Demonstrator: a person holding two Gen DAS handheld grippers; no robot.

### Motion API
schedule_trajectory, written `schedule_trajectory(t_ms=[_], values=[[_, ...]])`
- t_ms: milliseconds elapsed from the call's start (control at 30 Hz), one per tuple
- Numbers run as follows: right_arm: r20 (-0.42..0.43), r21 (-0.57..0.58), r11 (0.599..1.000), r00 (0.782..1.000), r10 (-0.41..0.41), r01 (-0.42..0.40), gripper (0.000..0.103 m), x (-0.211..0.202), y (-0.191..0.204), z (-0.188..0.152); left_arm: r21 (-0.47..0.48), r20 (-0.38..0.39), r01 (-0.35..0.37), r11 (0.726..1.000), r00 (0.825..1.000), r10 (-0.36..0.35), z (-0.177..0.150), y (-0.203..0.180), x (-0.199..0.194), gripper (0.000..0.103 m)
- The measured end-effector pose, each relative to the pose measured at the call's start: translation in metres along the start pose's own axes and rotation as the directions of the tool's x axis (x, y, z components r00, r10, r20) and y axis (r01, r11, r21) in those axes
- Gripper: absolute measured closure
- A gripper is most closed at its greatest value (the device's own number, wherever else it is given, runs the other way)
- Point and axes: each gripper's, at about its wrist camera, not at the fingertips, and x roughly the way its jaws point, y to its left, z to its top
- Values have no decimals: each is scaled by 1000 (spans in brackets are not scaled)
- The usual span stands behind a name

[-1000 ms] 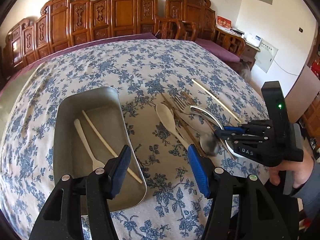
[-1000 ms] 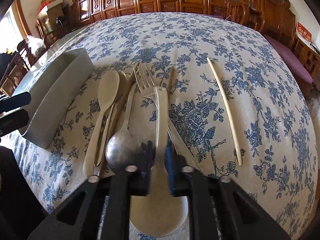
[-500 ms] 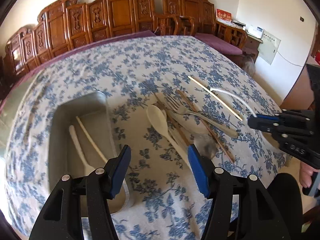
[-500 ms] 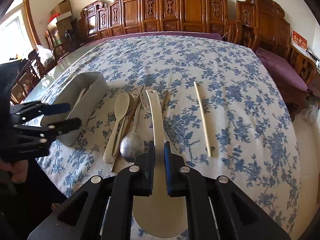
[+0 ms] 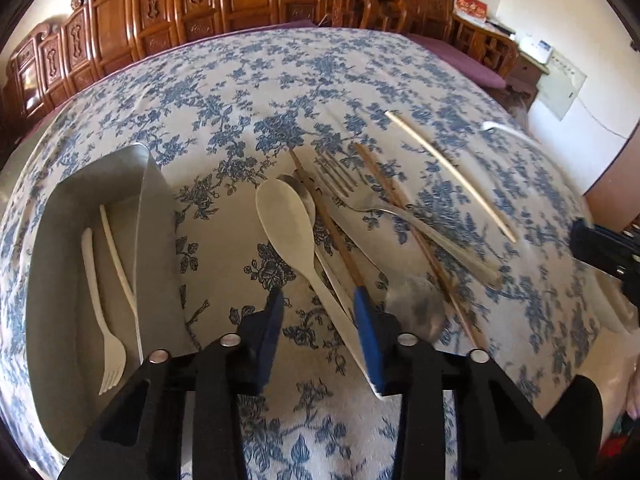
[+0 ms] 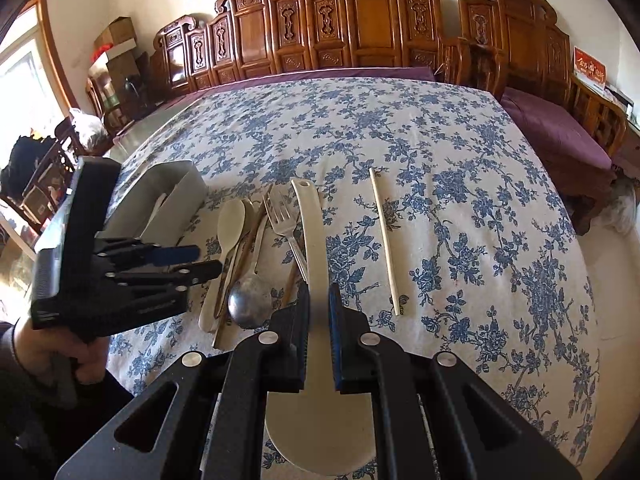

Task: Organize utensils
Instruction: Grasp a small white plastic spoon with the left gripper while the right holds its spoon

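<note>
My right gripper (image 6: 319,304) is shut on the handle of a cream rice paddle (image 6: 316,408) and holds it above the table. My left gripper (image 5: 318,308) is open, low over the handle of a cream plastic spoon (image 5: 286,216) in the utensil pile. The pile also holds a metal fork (image 5: 384,210), a metal spoon (image 5: 416,308) and brown chopsticks (image 5: 340,236). A metal tray (image 5: 156,216) at the left holds a white plastic fork (image 5: 102,312) and a white chopstick (image 5: 118,260). A second white chopstick (image 5: 448,176) lies alone to the right.
The table carries a blue floral cloth (image 5: 248,92). Carved wooden chairs (image 6: 360,24) line the far side. The table's near edge runs just under both grippers. The left gripper also shows in the right wrist view (image 6: 176,260), beside the tray (image 6: 176,188).
My right gripper has lifted the rice paddle up and back from the pile. My left gripper has moved right from over the tray to the cream spoon's handle and narrowed its jaws.
</note>
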Motion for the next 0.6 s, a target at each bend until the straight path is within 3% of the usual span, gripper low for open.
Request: schedule_trajectory(t_ms=[333, 400, 467, 600], values=[[-6, -10, 1000, 1000, 16, -16, 92, 2, 4, 0, -3, -40, -58, 998, 998, 58, -5, 5, 9, 84], [-5, -12, 1000, 1000, 17, -17, 92, 2, 4, 0, -2, -40, -62, 998, 997, 62, -6, 5, 8, 93], [-5, -14, 1000, 1000, 17, -17, 92, 2, 5, 0, -5, -43, -57, 998, 997, 56, -6, 5, 8, 96], [-4, -17, 1000, 1000, 18, -18, 92, 1, 6, 0, 10, -27, -56, 998, 998, 57, -8, 3, 0, 96]])
